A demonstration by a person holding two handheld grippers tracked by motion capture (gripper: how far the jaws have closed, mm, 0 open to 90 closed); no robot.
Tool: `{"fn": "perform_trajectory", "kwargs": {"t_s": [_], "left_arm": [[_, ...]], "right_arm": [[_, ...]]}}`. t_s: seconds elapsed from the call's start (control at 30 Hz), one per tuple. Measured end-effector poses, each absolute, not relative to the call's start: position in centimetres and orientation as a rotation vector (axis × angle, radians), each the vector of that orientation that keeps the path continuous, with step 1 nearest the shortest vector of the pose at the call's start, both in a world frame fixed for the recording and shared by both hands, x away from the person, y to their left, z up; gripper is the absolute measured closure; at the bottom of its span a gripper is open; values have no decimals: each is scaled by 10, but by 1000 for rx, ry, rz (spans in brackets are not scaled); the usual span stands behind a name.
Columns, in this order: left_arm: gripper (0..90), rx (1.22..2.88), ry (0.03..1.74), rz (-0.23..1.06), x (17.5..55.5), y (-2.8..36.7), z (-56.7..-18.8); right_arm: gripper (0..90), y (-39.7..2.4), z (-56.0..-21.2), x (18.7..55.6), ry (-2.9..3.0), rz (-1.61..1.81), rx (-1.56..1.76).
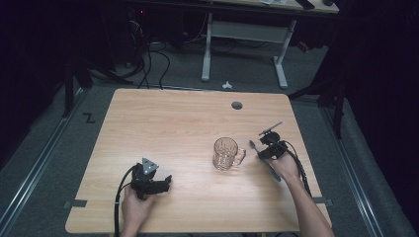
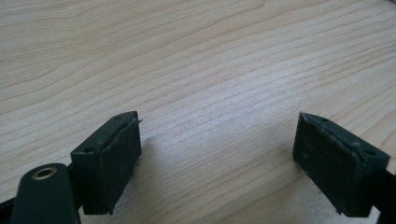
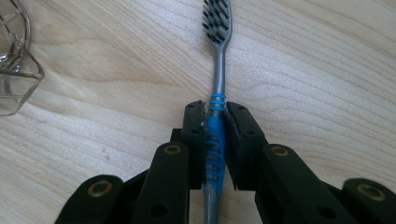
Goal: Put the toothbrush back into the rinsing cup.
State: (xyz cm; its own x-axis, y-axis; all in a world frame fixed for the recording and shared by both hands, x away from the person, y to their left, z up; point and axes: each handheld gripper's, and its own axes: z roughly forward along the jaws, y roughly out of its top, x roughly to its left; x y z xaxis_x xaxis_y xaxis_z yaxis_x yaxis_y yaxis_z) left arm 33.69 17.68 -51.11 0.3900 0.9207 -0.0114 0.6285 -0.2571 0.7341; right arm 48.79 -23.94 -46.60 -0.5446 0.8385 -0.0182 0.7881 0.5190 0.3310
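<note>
Nearest to the camera in the right gripper view, the right gripper (image 3: 215,140) has its two black jaws pressed on the blue ribbed part of a toothbrush (image 3: 216,84), so the brush is pinched at the thick middle of its handle. The grey neck and the dark bristle head point away from the jaws over the wood, and the tail of the handle runs back between the gripper arms. In the high view the toothbrush (image 1: 253,144) is near the right edge of the bench (image 1: 163,118), just beside a clear glass mug (image 1: 226,154) whose handle turns toward it. The brush looks light and stiff, probably with a little bending in the thin neck, so it should need only a gentle squeeze. Its ribbed blue zone seems rubbery and is the good place for holding, because the smooth grey plastic could slip or turn between the pads. A long thing held at one point may swing, so a grip near the middle is safer. The glass mug is likely heavier, hard, slippery and fragile. The left gripper (image 1: 157,183) rests near the front edge of the bench, its jaws spread wide with nothing between them.
</note>
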Motion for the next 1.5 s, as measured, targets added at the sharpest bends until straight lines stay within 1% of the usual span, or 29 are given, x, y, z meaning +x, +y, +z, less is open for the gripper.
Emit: {"fn": "perform_trajectory", "kwargs": {"t_s": [0.6,1.5], "left_arm": [[158,1988,1324,566,337,177,-511],[158,1988,1324,566,337,177,-511]], "right_arm": [[789,-245,-447,478,2551,538,1344],[795,-246,-422,454,2501,749,1264]]}}
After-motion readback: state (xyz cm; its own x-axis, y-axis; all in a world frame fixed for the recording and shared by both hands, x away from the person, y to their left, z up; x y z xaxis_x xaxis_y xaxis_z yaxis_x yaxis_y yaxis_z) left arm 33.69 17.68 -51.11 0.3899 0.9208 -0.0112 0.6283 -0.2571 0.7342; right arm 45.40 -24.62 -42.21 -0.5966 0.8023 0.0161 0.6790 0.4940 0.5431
